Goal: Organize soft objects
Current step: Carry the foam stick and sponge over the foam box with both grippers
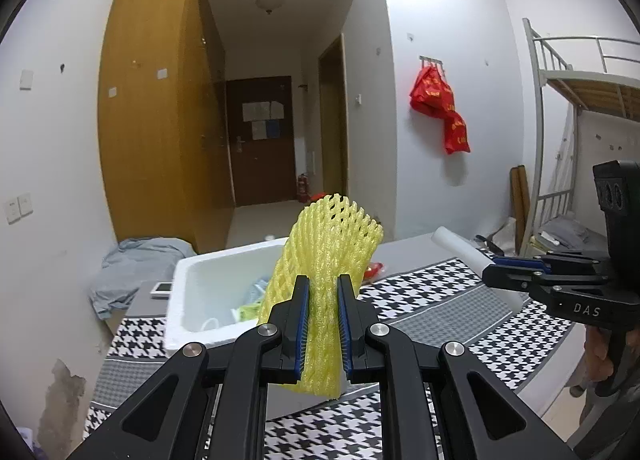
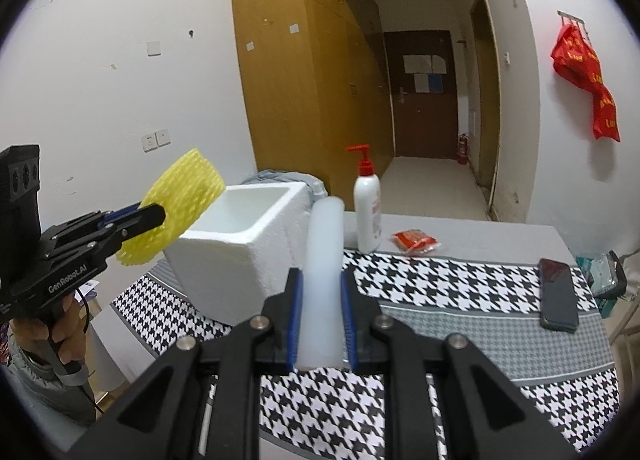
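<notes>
Houndstooth cloth covered the counter; the left claw pinched a yellow foam fruit net, the right claw a white foam tube, beside the styrofoam box.

Even, cool indoor light, soft shadows; fisheye bends edges (dark vignetted corners).

Yellow foam net (soft); glossy bottle.

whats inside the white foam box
The white foam box holds a few light items, one greenish, on its floor. The yellow foam net in the left gripper covers its right side.
</notes>
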Action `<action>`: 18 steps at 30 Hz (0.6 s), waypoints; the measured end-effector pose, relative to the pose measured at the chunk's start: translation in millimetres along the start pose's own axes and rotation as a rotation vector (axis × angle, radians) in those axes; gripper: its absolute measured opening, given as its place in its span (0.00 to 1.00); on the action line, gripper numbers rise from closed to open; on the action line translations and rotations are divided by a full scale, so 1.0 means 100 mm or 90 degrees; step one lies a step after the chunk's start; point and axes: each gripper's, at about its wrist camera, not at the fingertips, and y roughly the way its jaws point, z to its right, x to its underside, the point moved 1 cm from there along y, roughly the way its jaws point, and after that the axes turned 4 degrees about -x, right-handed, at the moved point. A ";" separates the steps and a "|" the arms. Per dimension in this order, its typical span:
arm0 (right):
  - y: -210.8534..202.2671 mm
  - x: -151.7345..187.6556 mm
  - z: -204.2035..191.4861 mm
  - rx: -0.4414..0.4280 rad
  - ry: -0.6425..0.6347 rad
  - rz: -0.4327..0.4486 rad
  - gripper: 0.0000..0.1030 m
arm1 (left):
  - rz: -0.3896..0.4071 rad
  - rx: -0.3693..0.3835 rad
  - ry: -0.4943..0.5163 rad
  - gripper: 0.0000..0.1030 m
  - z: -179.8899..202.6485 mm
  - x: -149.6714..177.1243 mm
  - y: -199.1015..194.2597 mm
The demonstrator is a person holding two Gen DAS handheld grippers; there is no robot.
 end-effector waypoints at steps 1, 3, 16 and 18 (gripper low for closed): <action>0.01 -0.01 -0.03 -0.001 -0.003 0.001 0.21 | 0.002 -0.003 -0.002 0.14 -0.02 0.00 -0.01; 0.03 -0.04 -0.06 -0.004 -0.006 0.003 0.21 | 0.005 -0.007 -0.005 0.14 -0.07 -0.01 -0.03; 0.31 -0.22 -0.37 -0.027 -0.041 -0.007 0.21 | 0.013 -0.051 -0.036 0.14 -0.45 0.07 -0.16; 0.36 -0.26 -0.41 -0.031 -0.045 -0.008 0.21 | 0.012 -0.056 -0.041 0.14 -0.51 0.08 -0.17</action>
